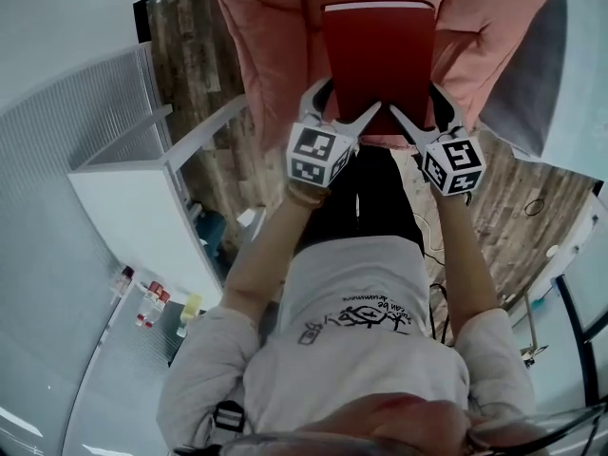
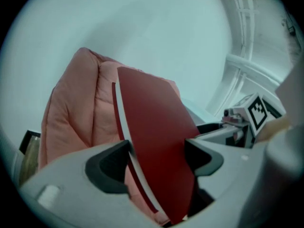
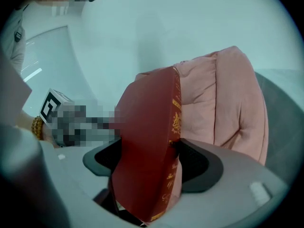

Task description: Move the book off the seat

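Reveals gilt spine lettering (image 3: pixel 176 122) only in the right gripper view, white page edges (image 2: pixel 123 127) only in the left gripper view. Shows the red hardback book (image 1: pixel 378 55) clamped at its near end by left gripper (image 1: pixel 344 112) and right gripper (image 1: pixel 418 112), apparently clear of the pink padded seat (image 1: pixel 271 46), long axis pointing away from the person (image 1: pixel 361 331).

The head view looks steeply down, and the 2 gripper views face the same book (image 1: pixel 378 60) close up.
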The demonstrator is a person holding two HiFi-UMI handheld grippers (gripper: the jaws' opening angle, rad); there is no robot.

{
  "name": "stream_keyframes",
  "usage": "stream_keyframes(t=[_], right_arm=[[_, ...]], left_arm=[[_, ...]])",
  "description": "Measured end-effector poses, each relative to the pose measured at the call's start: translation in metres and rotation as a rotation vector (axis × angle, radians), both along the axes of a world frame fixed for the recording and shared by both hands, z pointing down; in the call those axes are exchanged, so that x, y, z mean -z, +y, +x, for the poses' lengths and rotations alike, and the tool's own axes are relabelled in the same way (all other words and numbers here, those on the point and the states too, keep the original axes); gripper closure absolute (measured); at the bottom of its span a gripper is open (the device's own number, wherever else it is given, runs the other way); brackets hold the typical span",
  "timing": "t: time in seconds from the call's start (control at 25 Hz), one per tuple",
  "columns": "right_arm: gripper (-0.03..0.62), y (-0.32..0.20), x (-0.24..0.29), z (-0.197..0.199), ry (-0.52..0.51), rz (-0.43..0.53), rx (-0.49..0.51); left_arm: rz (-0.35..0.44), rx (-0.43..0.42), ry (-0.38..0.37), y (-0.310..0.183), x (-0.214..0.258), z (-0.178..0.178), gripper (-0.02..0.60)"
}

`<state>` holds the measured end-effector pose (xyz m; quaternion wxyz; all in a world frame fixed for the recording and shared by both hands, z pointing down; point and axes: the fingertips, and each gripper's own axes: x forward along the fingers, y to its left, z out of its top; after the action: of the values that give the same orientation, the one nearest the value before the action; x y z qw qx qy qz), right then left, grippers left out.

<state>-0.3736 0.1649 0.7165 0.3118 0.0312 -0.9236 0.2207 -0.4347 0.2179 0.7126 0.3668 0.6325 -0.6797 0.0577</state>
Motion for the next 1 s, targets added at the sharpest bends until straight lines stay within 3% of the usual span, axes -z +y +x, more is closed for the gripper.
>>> stream_keyframes(t=[0.4,1.0], right_arm=[[0.201,-0.007,0.098,0.001,-0.073,0.064,-0.034],[0.204,0.008,0.259,0.000,-0.243,0.227,-0.061]], left_arm=[[0.074,0.005,-0.082,-0.010,0.101,0.002,0.218],[0.257,0.022,-0.230,0.007,0.261,0.001,0.217]])
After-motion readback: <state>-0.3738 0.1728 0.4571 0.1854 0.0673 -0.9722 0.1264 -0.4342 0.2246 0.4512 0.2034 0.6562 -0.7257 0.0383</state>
